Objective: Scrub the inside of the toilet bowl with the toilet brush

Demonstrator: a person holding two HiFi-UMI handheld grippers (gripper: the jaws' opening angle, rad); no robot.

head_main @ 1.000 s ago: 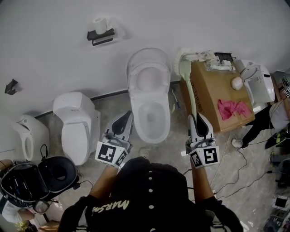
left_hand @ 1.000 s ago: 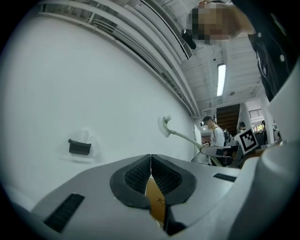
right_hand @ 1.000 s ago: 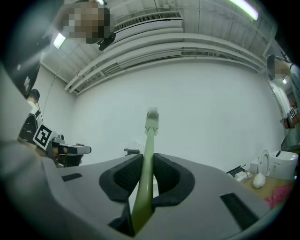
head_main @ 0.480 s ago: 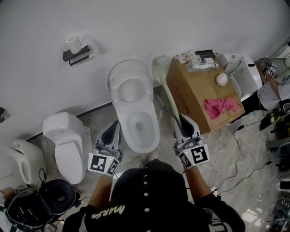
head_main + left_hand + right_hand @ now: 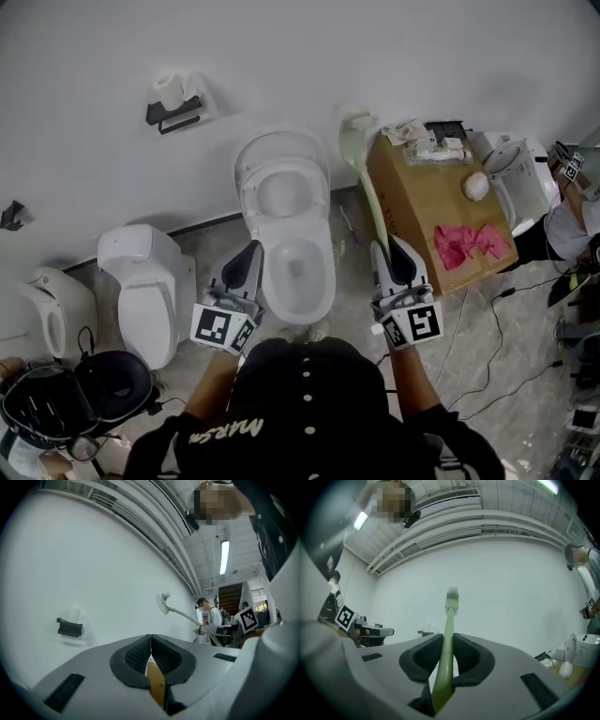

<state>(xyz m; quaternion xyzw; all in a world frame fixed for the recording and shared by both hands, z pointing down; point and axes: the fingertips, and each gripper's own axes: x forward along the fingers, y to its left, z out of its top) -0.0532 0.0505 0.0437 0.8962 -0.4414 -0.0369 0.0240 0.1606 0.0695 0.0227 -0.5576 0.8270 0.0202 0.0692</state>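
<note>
By white wall (image 5: 394, 56) — toilet bowl (image 5: 326, 281), mottled floor (image 5: 351, 281)

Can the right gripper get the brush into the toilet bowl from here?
Probably yes: the right gripper clamps the brush handle, the lid is up, and the open toilet bowl lies just beside it.

We look steeply down from overhead, toilet (image 5: 292, 234) ahead, fairly far. Left gripper view sits left of toilet, right gripper view right of it, both low, tilted up at wall (image 5: 93, 564). All share brush (image 5: 359, 141).
</note>
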